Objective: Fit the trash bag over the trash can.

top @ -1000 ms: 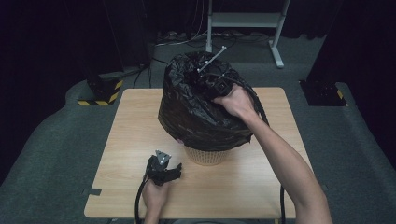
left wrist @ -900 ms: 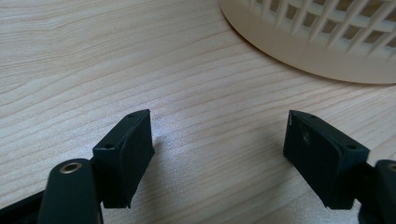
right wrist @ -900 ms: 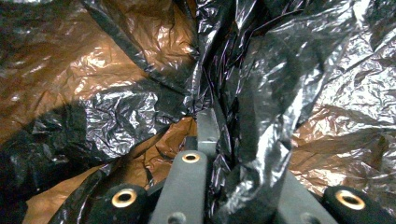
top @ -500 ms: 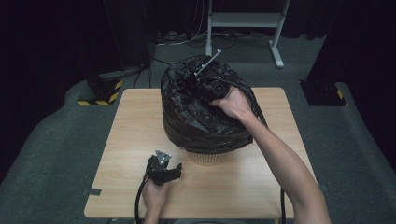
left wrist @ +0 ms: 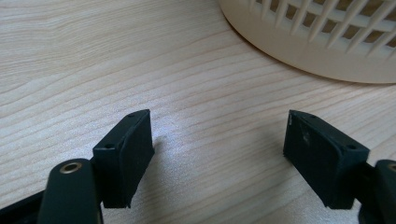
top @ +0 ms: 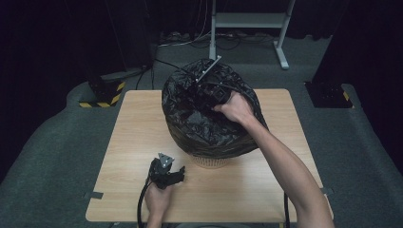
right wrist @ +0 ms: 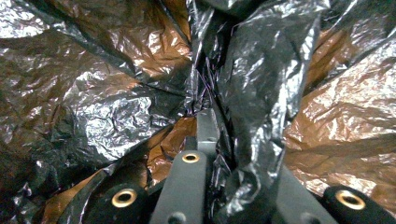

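Observation:
A black plastic bag [top: 204, 128] covers a cream lattice basket [top: 211, 162] in the middle of the wooden table [top: 133, 133]. My right gripper [top: 209, 92] is at the bag's top, held by a hand. In the right gripper view its jaws are shut on a pinched fold of the black plastic bag [right wrist: 116, 112], gripper point [right wrist: 212, 121]. My left gripper [top: 177, 175] rests low on the table near the front edge, in front of the basket. It stands open with bare wood between the jaws [left wrist: 217, 140], and the basket's base [left wrist: 327, 42] lies just beyond.
A grey metal stand [top: 247, 19] is on the floor behind the table. A yellow-and-black striped base [top: 102, 95] sits at the back left and a dark base [top: 328, 92] at the right. A cable [top: 286, 209] hangs over the table's front right edge.
The right hand has edged slightly left and nearer across the bag's top, and the plastic there has crumpled a little. The left gripper has stayed put.

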The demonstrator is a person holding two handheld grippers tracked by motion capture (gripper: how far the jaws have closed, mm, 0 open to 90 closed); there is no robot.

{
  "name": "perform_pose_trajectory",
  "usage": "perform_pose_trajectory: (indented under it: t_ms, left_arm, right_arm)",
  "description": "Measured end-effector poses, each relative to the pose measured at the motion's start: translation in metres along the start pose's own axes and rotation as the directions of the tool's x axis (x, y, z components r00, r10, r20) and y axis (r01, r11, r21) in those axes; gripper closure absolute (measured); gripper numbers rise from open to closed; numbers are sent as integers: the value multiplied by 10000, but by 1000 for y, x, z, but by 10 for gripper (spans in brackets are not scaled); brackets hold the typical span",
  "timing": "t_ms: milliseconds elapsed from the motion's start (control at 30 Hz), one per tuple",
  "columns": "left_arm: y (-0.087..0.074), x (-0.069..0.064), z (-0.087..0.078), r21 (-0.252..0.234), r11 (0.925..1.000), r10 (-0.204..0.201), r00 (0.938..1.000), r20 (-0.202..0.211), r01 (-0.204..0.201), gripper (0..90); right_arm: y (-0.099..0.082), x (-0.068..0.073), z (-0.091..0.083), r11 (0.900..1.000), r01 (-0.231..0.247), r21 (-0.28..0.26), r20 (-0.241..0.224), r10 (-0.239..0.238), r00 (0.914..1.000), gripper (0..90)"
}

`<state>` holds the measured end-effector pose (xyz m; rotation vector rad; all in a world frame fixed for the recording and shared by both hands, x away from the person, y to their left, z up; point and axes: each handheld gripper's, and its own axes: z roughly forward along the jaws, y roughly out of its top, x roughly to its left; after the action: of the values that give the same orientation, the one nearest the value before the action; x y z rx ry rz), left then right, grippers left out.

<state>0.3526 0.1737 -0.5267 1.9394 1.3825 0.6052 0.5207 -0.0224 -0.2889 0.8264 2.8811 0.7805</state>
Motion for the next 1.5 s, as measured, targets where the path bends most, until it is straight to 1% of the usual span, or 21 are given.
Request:
perform_pose_trajectory:
  t_ms: [200, 300, 400, 567, 700, 767, 833, 867, 933, 1000, 1067, 1167, 1267, 1333, 1400, 1500]
  left_arm:
    - [0, 0, 0, -6, 10000, -2, 10000, -4, 2, 239]
    - [0, 0, 0, -14, 10000, -3, 10000, -8, 3, 239]
    - [0, 0, 0, -14, 10000, -3, 10000, -12, 3, 239]
    - [0, 0, 0, -9, 10000, -2, 10000, -8, 2, 239]
    - [0, 0, 0, -10, 10000, 0, 10000, -8, 0, 240]
    - [0, 0, 0, -13, 10000, -4, 10000, -10, 4, 240]
    - [0, 0, 0, -12, 10000, -3, 10000, -9, 3, 240]
    - [0, 0, 0, -14, 10000, 0, 10000, -11, 0, 239]
    - [0, 0, 0, -6, 10000, -2, 10000, -2, 2, 240]
    - [0, 0, 0, -5, 10000, -3, 10000, -6, 3, 239]
    - [0, 0, 0, -2, 10000, -6, 10000, -11, 6, 240]
    - [0, 0, 0, -5, 10000, -9, 10000, -11, 9, 240]
    - [0, 0, 0, -3, 10000, -8, 10000, -12, 8, 240]
    - [0, 0, 0, -2, 10000, -7, 10000, -11, 7, 239]
    - [0, 0, 0, -5, 10000, -8, 10000, -11, 8, 239]
    - [0, 0, 0, -4, 10000, -9, 10000, -11, 9, 240]
  right_arm:
    - [-2, -4, 8, 9997, -171, 181, -105, 173, 9998, 886]
    - [-2, -5, 10, 9996, -54, 283, -107, 57, 9999, 886]
    - [-2, -5, 13, 9992, -134, 372, -109, 139, 9998, 885]
    - [-2, -5, 17, 9976, -64, 689, -128, 73, 9999, 883]
    - [-2, -4, 16, 9978, -54, 660, -61, 59, 10000, 880]
    - [-2, -5, 15, 9982, 25, 607, -39, -23, 10000, 876]
    - [-2, -5, 15, 9983, 49, 585, -7, -48, 10000, 860]
    - [-2, -5, 15, 9982, 29, 592, 9, -30, 10000, 842]
    - [-2, -5, 15, 9984, -6, 572, 60, 3, 10000, 774]
    - [-1, -3, 15, 9984, -20, 566, 220, 7, 9998, 724]
    - [-1, -1, 14, 9986, 24, 527, 419, -46, 9991, 655]
    - [0, 2, 11, 9993, 140, 357, 556, -160, 9983, 576]
    - [0, 4, 6, 9994, 247, 247, 608, -262, 9978, 528]
    - [-1, 4, 3, 9995, 235, 209, 562, -247, 9981, 492]
    - [-2, 4, -1, 9995, 257, 174, 542, -266, 9982, 477]
    - [-4, 4, -8, 9994, 333, -58, 540, -329, 9980, 469]
